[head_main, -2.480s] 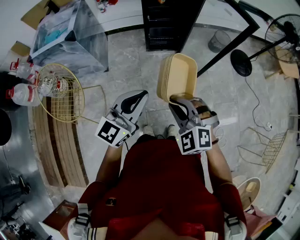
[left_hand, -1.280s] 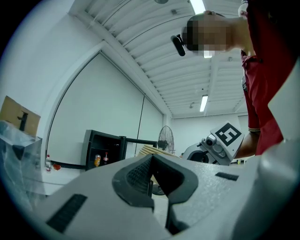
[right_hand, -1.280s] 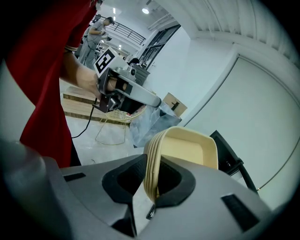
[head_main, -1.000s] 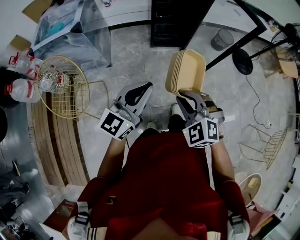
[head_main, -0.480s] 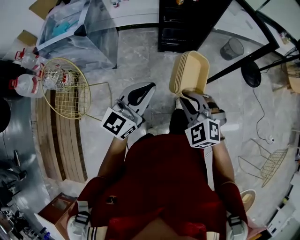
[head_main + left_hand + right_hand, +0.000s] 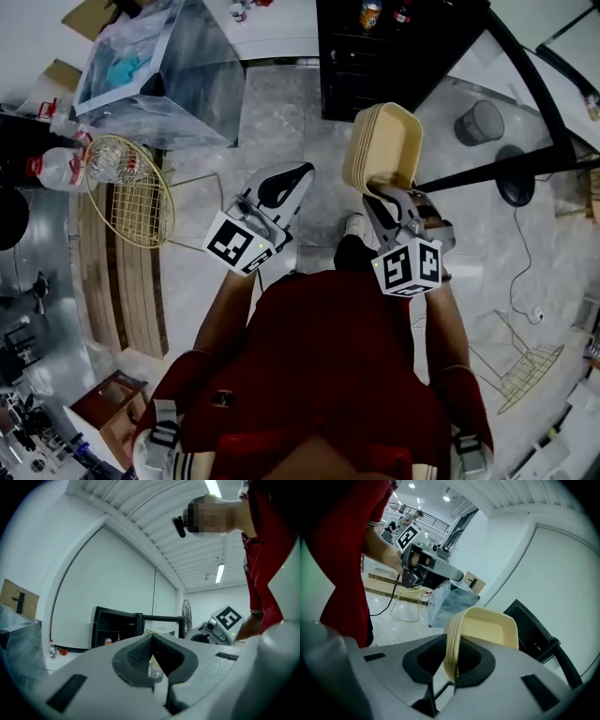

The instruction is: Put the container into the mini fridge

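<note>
One container [image 6: 384, 141] edge clamped in right tongs [image 6: 380, 190] — fridge [image 6: 356, 66] open ahead.

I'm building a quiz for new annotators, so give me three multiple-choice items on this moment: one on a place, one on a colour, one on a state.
1. Where is the mini fridge in the head view?
A) at the bottom edge
B) at the top, ahead of both grippers
C) at the lower left

2. What colour is the container?
A) beige
B) blue
C) black

3. How is the left hand-held gripper?
A) shut on the container
B) wide open
C) shut and empty

Answers: 1 B, its black body fills the top middle; 2 A, it shows pale beige in the right hand-held gripper; 3 C, its jaws meet with nothing between them.
</note>
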Motion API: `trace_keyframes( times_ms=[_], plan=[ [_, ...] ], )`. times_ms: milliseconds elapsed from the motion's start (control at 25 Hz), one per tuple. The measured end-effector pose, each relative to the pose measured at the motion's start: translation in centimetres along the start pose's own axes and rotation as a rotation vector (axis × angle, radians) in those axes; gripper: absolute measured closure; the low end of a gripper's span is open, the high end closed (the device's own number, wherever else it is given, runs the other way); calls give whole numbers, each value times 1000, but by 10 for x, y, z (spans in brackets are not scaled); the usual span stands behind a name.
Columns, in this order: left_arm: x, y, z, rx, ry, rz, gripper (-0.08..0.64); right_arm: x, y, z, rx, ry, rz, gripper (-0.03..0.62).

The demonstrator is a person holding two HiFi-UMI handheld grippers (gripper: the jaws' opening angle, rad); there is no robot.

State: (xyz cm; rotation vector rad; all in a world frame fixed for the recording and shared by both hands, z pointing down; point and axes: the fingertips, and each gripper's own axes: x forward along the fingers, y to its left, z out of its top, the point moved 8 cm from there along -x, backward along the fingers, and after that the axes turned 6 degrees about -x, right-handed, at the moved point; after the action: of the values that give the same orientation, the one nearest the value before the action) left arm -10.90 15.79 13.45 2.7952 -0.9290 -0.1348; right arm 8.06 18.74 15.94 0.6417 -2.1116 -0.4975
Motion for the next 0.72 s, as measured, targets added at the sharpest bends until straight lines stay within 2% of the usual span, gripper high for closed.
trace_keyframes(
  times_ms=[400, 720],
  plan=[
    [108, 29, -7, 10, -1, 62, 554, 28, -82, -78, -43, -36, 45, 540],
    [142, 47, -18, -15, 20, 113, 554, 61, -104, -113, -69, -14, 125, 541]
  ],
)
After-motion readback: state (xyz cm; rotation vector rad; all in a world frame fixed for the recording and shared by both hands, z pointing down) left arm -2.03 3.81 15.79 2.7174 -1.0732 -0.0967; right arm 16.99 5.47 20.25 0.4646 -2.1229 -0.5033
